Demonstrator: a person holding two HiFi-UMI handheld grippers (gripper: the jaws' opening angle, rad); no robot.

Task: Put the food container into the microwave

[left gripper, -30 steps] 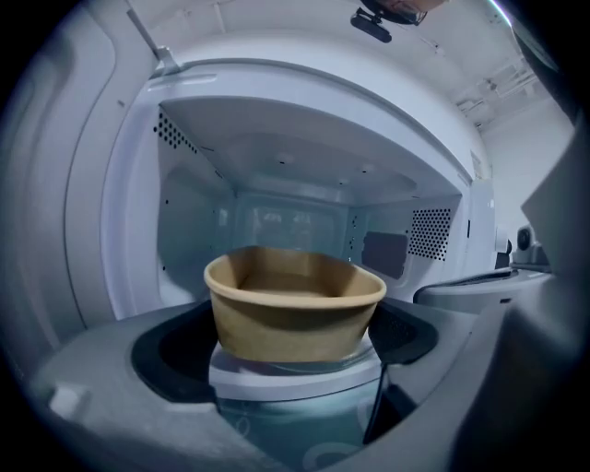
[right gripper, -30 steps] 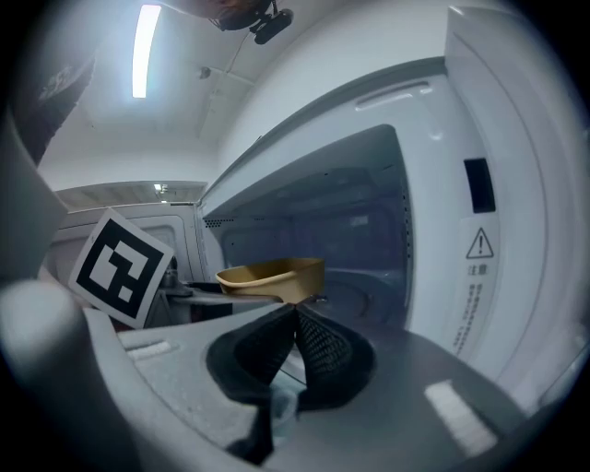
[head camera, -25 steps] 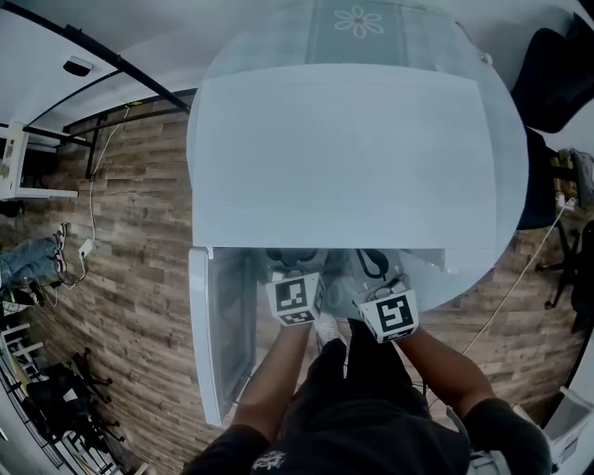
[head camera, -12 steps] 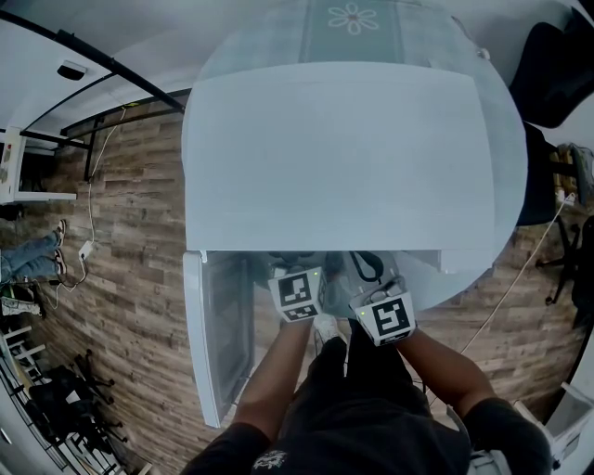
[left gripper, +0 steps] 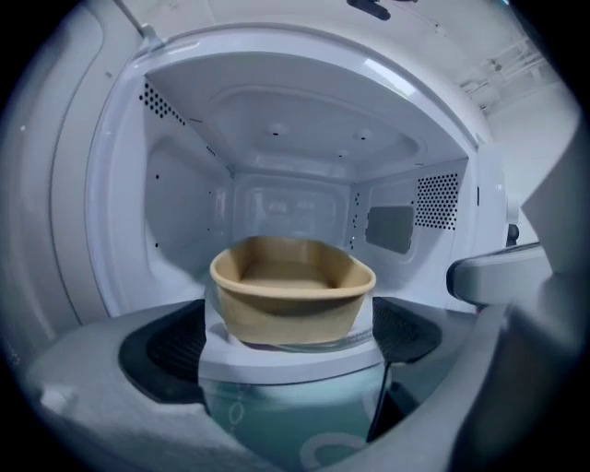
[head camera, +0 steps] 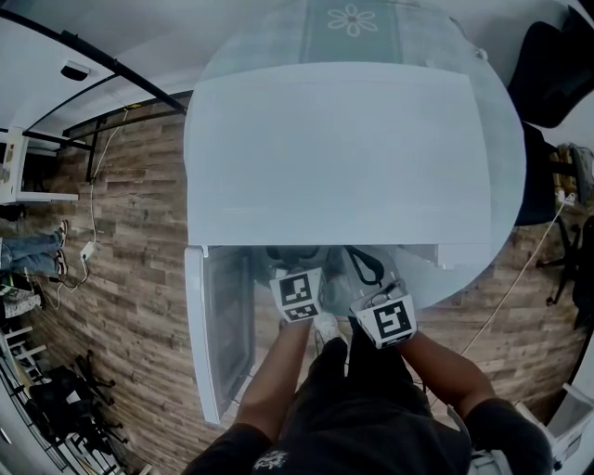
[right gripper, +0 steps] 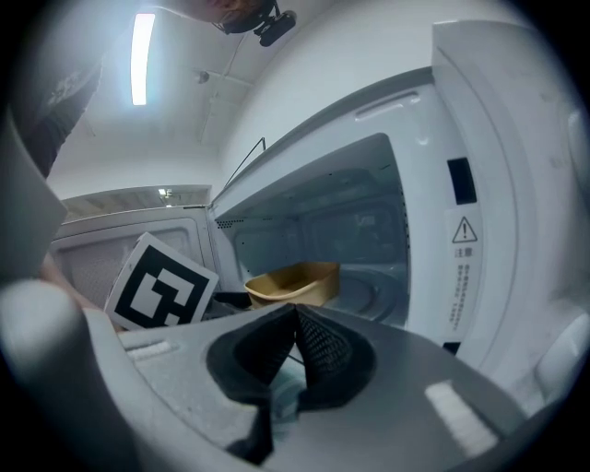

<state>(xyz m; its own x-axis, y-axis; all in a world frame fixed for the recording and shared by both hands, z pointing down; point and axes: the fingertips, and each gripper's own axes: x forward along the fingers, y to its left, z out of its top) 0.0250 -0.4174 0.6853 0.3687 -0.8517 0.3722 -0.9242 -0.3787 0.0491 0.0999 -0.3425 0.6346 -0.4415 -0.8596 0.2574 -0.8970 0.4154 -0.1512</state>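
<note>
The tan food container (left gripper: 291, 281) is sitting upright and empty inside the white microwave (head camera: 343, 158), on the glass turntable (left gripper: 318, 348) near the front of the cavity. The left gripper (left gripper: 286, 355) is pointing straight into the opening with its jaws spread wide. The container is standing at 12 o'clock from it, framed between the two dark pads (left gripper: 161, 359), and no pad is visibly touching it. The right gripper (right gripper: 295, 318) is hovering just outside the opening with its jaws pressed fully together and nothing between them. From there the container is showing at 12 o'clock and the left gripper's marker cube (right gripper: 159, 284) at 10 o'clock. The microwave door (head camera: 218, 325) is hanging open at 9 o'clock of the opening. The microwave is resting on a round table (head camera: 353, 23).
</note>
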